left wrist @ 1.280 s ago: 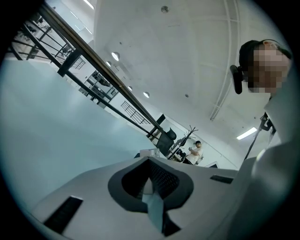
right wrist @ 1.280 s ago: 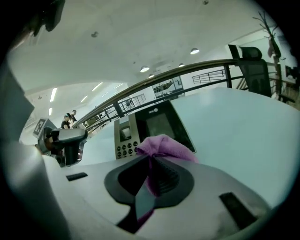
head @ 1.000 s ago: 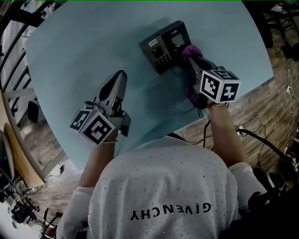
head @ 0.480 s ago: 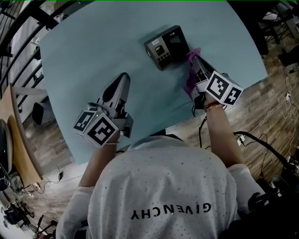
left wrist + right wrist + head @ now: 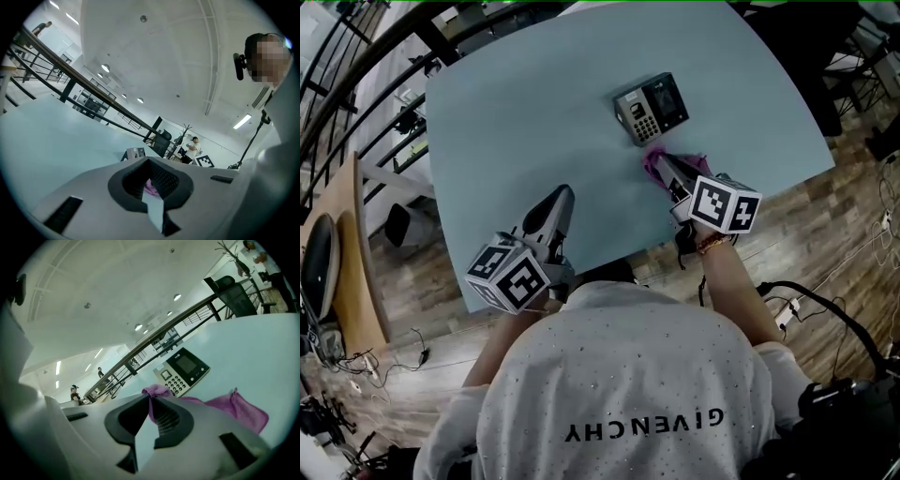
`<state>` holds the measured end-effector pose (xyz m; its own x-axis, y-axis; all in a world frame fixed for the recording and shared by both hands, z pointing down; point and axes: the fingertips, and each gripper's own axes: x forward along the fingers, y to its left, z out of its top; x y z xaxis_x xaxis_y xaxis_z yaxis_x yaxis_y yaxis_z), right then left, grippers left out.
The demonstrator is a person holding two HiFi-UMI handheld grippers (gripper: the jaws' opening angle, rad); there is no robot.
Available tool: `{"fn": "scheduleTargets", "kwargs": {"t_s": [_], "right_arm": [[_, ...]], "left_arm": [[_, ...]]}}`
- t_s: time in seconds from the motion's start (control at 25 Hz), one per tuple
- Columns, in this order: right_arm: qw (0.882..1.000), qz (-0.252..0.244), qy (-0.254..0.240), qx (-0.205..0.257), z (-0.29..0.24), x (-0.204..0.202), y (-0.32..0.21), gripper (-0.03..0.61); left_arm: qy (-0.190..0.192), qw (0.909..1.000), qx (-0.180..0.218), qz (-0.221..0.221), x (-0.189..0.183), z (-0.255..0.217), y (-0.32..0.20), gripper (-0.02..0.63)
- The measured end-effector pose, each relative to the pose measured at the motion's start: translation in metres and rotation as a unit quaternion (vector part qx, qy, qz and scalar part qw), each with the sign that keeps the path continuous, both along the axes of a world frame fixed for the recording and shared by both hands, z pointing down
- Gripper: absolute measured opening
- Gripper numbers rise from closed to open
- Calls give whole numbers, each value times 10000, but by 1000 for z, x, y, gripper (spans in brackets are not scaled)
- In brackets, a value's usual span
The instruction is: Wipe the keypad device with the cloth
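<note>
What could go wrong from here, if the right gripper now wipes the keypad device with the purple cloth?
1. The keypad device lies free on the table, and the left gripper is apart from it, so a wiping push may slide it.
2. The right gripper pinches only a small fold of the cloth. The fold may slip out, and the hard jaws could then scrape the device.

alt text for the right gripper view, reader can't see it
The right gripper is shut on a purple cloth, just short of a keypad device on a pale blue table. A railing and ceiling lights show behind.
</note>
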<state>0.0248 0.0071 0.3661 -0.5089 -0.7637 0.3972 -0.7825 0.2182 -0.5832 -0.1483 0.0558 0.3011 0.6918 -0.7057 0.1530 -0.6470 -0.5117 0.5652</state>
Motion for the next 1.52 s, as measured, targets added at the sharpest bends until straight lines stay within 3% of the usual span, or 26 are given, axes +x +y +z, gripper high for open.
{"fn": "scheduleTargets", "kwargs": {"t_s": [0.16,0.44,0.72,1.0,1.32,1.52], "right_arm": [[9998,-146,-113,-58,8,-19,-9,29],[9999,-66,17,-94,8,-51,-60,29],[9990,357,-247,-138,1,-78,-114,29],[9916,1234,-300,-235,13,-61,-135,29],[9795,1880,-491,-529,39,-38,-110,29],[9759,2034,-142,-771,57,-20,-92,29]], "left_arm": [[52,9997,20,-233,-17,-8,-8,0],[-183,9989,-89,-424,-72,-11,-25,0],[-247,9980,-153,-557,-124,-9,-52,0],[-184,9988,-252,-384,-146,-3,-61,0],[-105,9994,-258,-197,-153,4,-68,0],[2,9998,-217,-42,-147,9,-67,0]]}}
